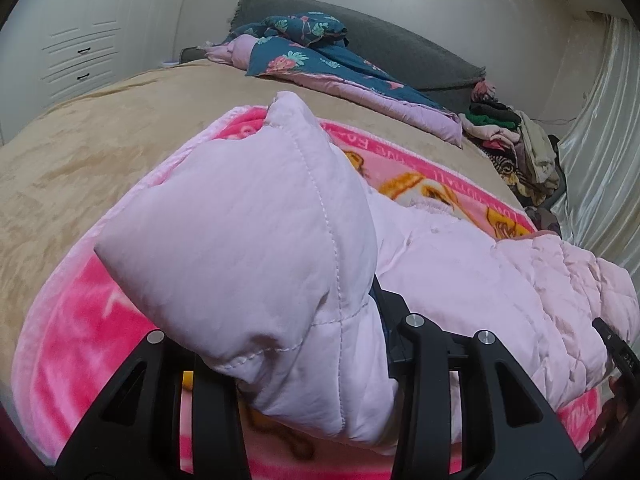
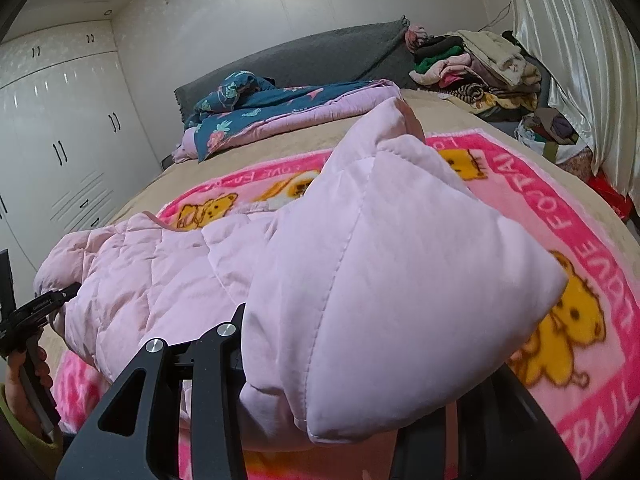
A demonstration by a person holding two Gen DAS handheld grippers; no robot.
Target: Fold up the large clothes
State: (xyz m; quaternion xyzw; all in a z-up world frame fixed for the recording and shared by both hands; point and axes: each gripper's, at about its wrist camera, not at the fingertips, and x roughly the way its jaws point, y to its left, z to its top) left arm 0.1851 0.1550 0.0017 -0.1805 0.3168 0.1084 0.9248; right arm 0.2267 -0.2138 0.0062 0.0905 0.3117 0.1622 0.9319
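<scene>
My left gripper (image 1: pixel 304 364) clenched on jacket (image 1: pixel 248 240): sleeve end bulges up between fingers (image 1: pixel 416 364). My right gripper (image 2: pixel 320 380) likewise grasping other sleeve of jacket (image 2: pixel 400 280). Jacket body sags between the two, resting on pink blanket (image 1: pixel 80 340). Blanket border visible left and far side; beyond it bare tan bedspread (image 1: pixel 100 148), open room toward wardrobe (image 1: pixel 80 48). Quilt (image 1: pixel 320 60) at headboard, well apart. Clothes pile (image 2: pixel 476 68) crowds right edge near curtain (image 2: pixel 568 40).
</scene>
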